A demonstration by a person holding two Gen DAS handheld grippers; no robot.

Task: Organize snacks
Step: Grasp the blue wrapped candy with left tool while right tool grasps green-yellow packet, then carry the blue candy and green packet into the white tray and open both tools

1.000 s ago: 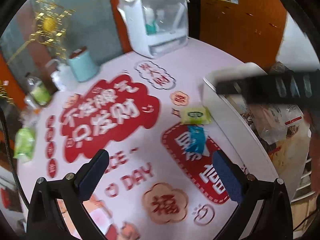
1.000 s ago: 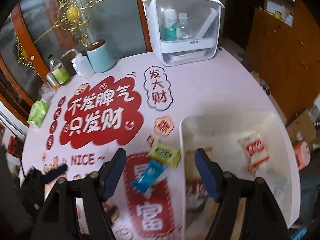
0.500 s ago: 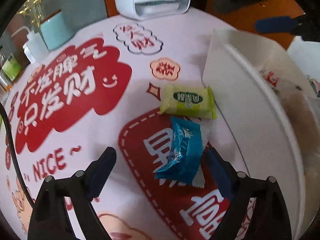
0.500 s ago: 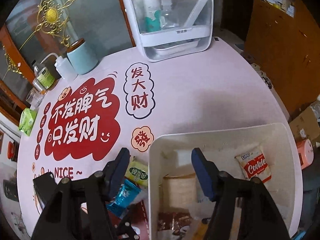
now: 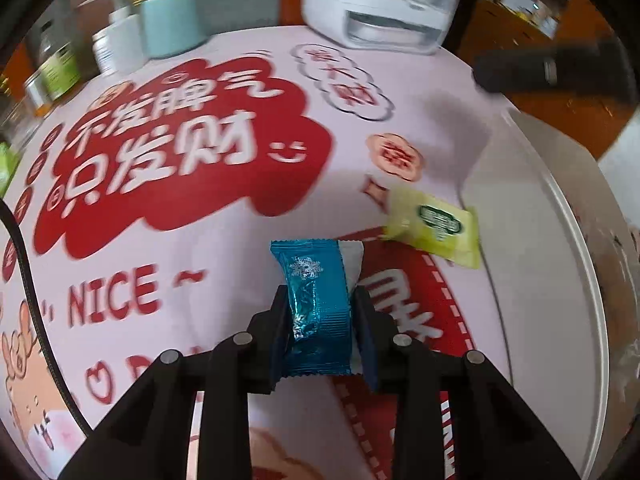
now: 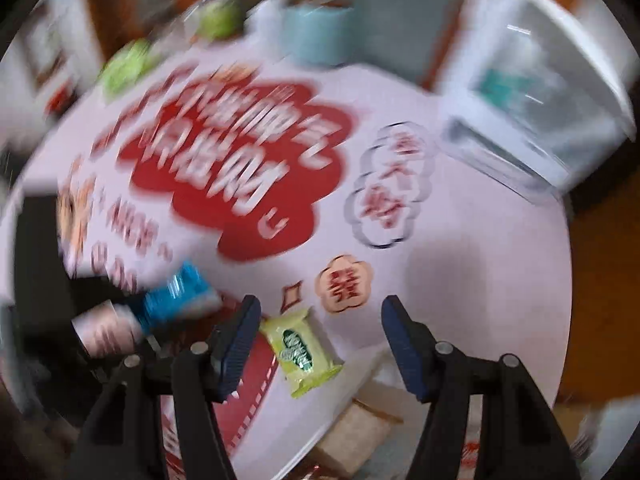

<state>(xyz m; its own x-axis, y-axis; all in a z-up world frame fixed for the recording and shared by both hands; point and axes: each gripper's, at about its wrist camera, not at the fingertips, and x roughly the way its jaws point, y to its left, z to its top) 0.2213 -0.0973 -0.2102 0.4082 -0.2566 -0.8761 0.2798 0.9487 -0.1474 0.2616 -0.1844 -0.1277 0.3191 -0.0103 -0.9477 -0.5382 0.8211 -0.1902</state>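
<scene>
Left gripper (image 5: pixel 320 316): its two fingers are pinched on the blue snack packet, one pad on each long side of the wrapper.
Blue snack packet (image 5: pixel 318 304): stands on end between the left pads, its far end, with a white edge on the right, sticking out past the fingertips above the tablecloth; the right wrist view shows it (image 6: pixel 180 296) as a blurred blue shape at the lower left.
Right gripper (image 6: pixel 316 336): fingers spread wide and holding nothing, poised over the green snack packet and the near corner of the bin.
Green snack packet (image 6: pixel 300 350): lies flat on the tablecloth between the right gripper's spread fingers, nearer the left one; in the left wrist view it (image 5: pixel 434 226) rests just beside the white bin's wall, a little beyond the blue packet.
White bin (image 5: pixel 560 264): sits at the right side of the table; a pale wrapped item (image 6: pixel 352 436) shows inside it in the right wrist view.
Tablecloth (image 5: pixel 240 248): pink, printed with red cloud shapes, Chinese characters and the word NICE.
Teal cylinder (image 5: pixel 170 20): upright at the far left edge of the table, a white squeeze bottle (image 5: pixel 114 46) just beside it.
White clear-fronted case (image 5: pixel 384 4): at the far edge of the table, well apart from the packets.
</scene>
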